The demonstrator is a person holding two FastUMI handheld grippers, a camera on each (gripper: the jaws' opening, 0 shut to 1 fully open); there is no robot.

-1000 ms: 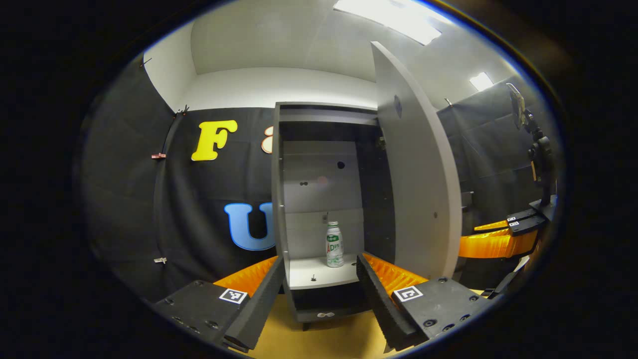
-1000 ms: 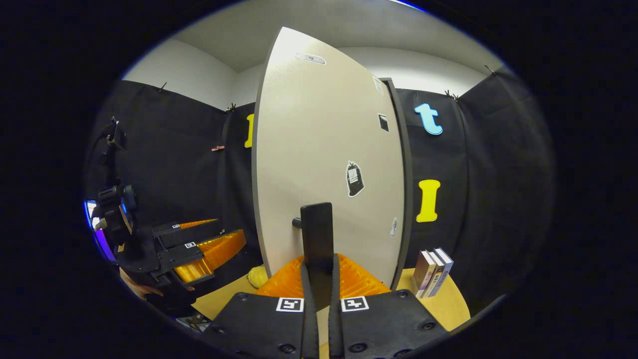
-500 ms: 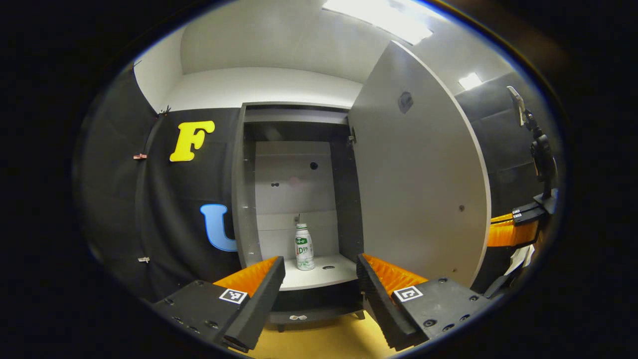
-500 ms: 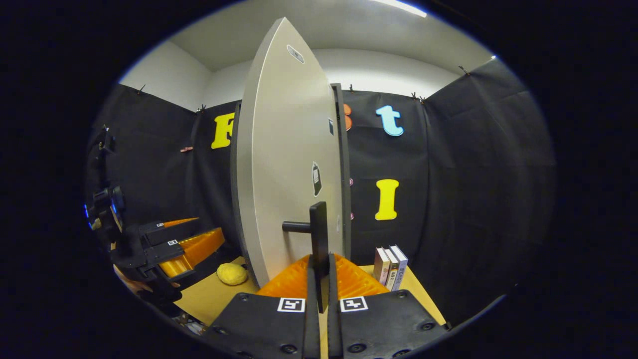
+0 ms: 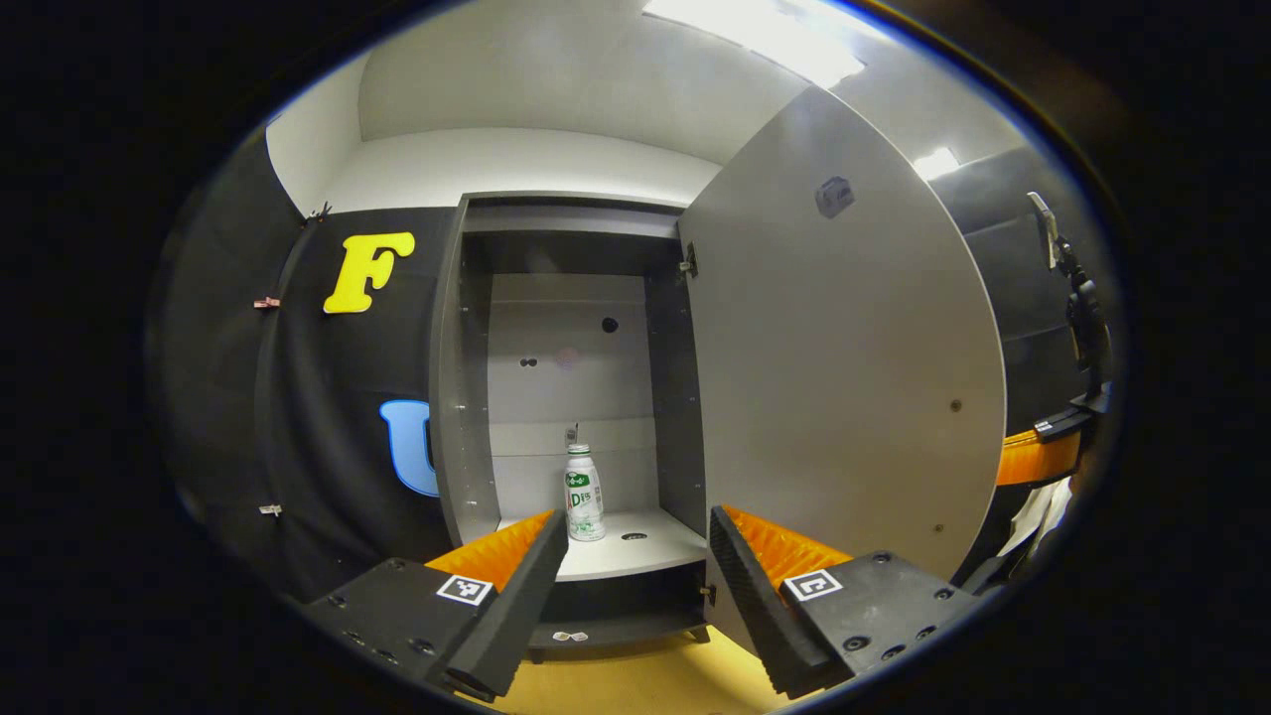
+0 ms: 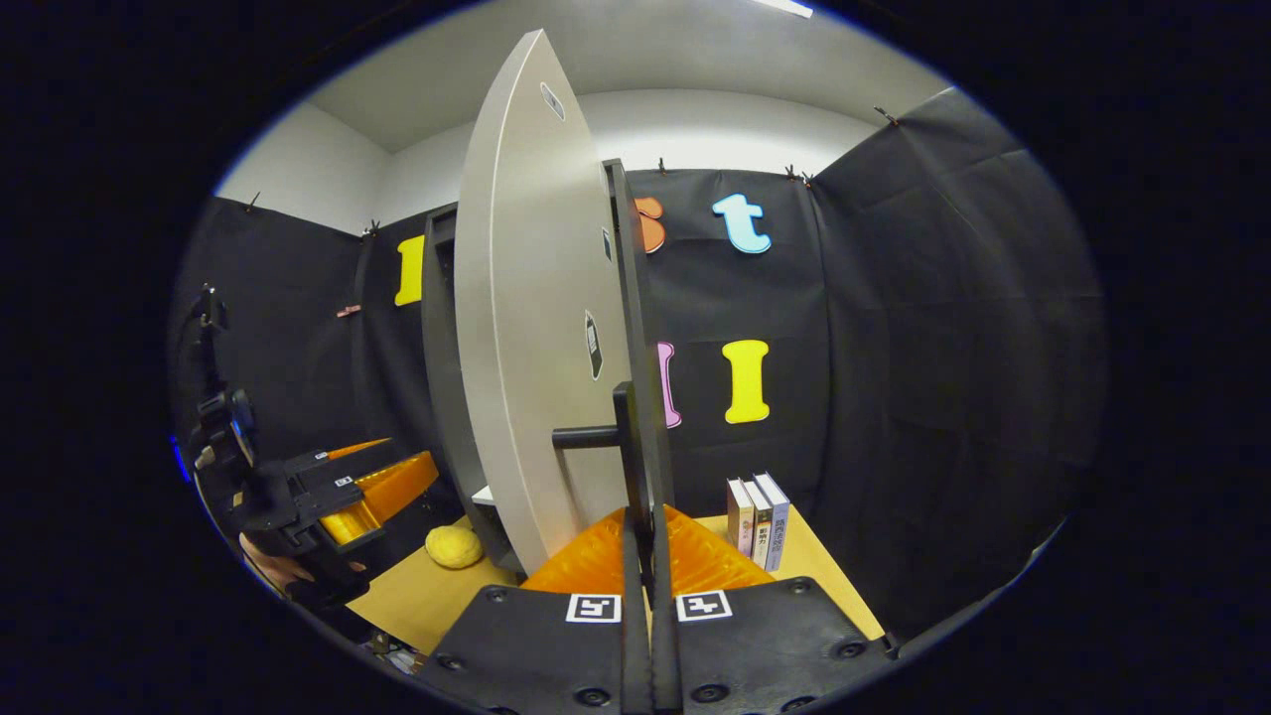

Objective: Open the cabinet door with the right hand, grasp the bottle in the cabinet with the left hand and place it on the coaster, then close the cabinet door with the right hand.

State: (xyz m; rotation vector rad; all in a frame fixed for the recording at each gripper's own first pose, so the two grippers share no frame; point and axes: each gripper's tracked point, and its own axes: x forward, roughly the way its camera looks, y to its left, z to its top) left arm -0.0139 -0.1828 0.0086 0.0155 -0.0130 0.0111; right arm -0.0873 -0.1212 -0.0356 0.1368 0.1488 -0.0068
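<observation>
With the right claw (image 6: 643, 556) clamped on the handle (image 6: 628, 437), send the wide left claw (image 5: 628, 586) straight to the bottle (image 5: 584, 494).

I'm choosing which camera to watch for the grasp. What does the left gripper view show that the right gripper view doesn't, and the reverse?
Left gripper view: the inside of the cabinet, with the bottle standing upright on the shelf, seen between the fingers of the open left gripper. Right gripper view: the right gripper shut on the door handle, plus three books and a yellow lump on the table. Both: the open door.
</observation>
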